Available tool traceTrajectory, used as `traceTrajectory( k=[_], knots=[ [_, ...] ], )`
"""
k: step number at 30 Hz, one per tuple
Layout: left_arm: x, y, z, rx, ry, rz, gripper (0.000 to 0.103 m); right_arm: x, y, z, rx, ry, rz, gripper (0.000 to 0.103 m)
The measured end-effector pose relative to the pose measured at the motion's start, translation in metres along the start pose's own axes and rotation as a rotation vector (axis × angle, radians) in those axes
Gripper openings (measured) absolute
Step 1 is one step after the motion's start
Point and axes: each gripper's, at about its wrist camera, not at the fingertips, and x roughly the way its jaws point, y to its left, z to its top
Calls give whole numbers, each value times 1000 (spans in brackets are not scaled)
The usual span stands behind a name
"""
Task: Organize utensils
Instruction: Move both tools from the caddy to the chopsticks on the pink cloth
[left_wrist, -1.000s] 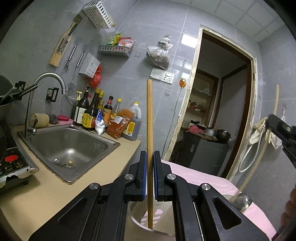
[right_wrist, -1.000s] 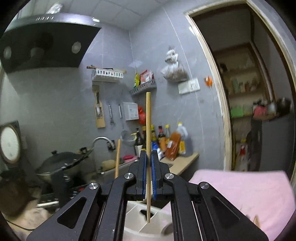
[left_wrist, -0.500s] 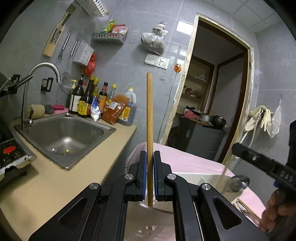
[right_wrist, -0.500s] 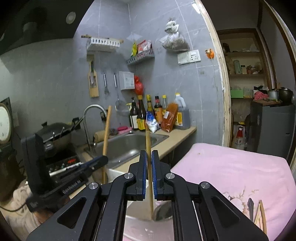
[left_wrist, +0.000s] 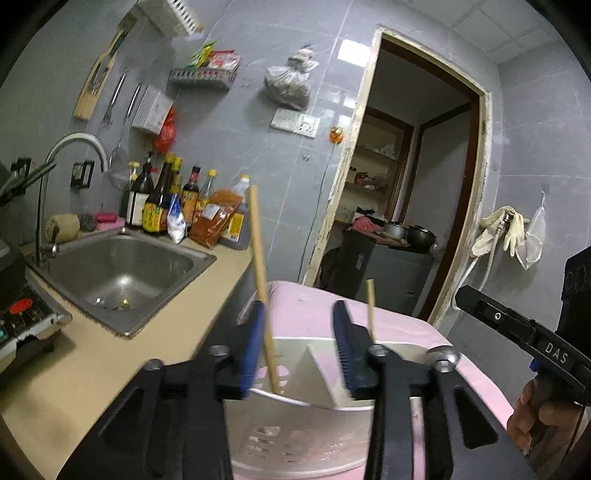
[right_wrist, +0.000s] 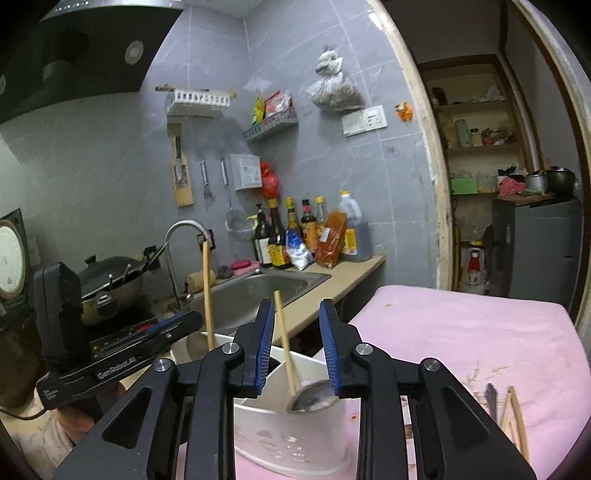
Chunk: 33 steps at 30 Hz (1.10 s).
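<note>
A white divided utensil holder (left_wrist: 306, 424) stands on the pink cloth, also in the right wrist view (right_wrist: 291, 439). My left gripper (left_wrist: 299, 350) is open just above it; a wooden-handled utensil (left_wrist: 260, 280) leans free in the holder by the left finger. A second wooden handle (left_wrist: 370, 306) stands behind the right finger. My right gripper (right_wrist: 297, 347) is open above the holder; a wooden-handled metal ladle (right_wrist: 286, 339) rests in a compartment between its fingers, with another wooden-handled ladle (right_wrist: 207, 295) further left.
The pink-covered table (right_wrist: 461, 332) has a dark utensil and chopsticks (right_wrist: 513, 413) lying at the right. A steel sink (left_wrist: 118, 269) with tap, sauce bottles (left_wrist: 177, 206) and a stove (left_wrist: 22, 317) sit on the counter to the left. A doorway (left_wrist: 406, 203) is behind.
Both grippers opened and let go of their wooden-handled utensils, which now stand in the holder. Both grippers sit lower and closer to the holder.
</note>
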Motion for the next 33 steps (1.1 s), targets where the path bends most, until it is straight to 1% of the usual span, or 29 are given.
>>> traceTrajectory(
  k=[1, 2, 3, 4, 5, 7, 9, 12, 13, 14, 15, 16, 20, 22, 26, 27, 29, 31, 33],
  knots=[
    [-2, -3, 1, 5, -8, -1, 48, -4, -2, 1, -1, -11, -13, 28],
    [-6, -10, 3, 13, -23, -2, 51, -9, -3, 2, -3, -20, -25, 36],
    [-9, -15, 4, 19, -34, -1, 56, -15, -5, 3, -7, -33, -43, 47],
    [-11, -21, 5, 26, -42, 1, 61, -23, -7, 3, -11, -50, -64, 50],
    [-12, -26, 6, 35, -47, 2, 63, -30, -9, 4, -17, -66, -82, 53],
    [-14, -40, 7, 56, -48, 8, 72, -44, -13, 5, -37, -84, -123, 58],
    [-14, -53, 7, 81, -48, 8, 77, -60, -19, 5, -57, -105, -169, 76],
    [-13, -78, 3, 136, -42, -26, 83, -84, -29, 3, -81, -129, -233, 86],
    [-12, -86, 1, 153, -38, -38, 84, -91, -32, 3, -88, -132, -254, 87],
    [-11, -94, -2, 171, -33, -50, 85, -98, -36, 2, -96, -134, -277, 92],
    [-10, -101, -4, 185, -29, -62, 85, -106, -41, 1, -100, -134, -299, 99],
    [-9, -108, -6, 198, -23, -74, 86, -112, -46, 0, -100, -133, -317, 102],
    [3, -138, -19, 238, 29, -132, 88, -134, -68, -8, -109, -119, -390, 103],
    [15, -154, -27, 264, 81, -164, 88, -142, -81, -12, -109, -96, -425, 103],
    [37, -181, -45, 306, 193, -204, 88, -153, -113, -23, -69, -24, -463, 103],
    [46, -189, -51, 321, 233, -215, 88, -154, -124, -27, -44, 8, -469, 103],
    [54, -200, -62, 340, 276, -222, 88, -153, -142, -33, 1, 64, -469, 103],
    [69, -212, -71, 368, 329, -233, 87, -152, -156, -39, 42, 113, -459, 98],
    [81, -222, -80, 390, 371, -239, 87, -149, -169, -48, 74, 171, -444, 84]
  ],
)
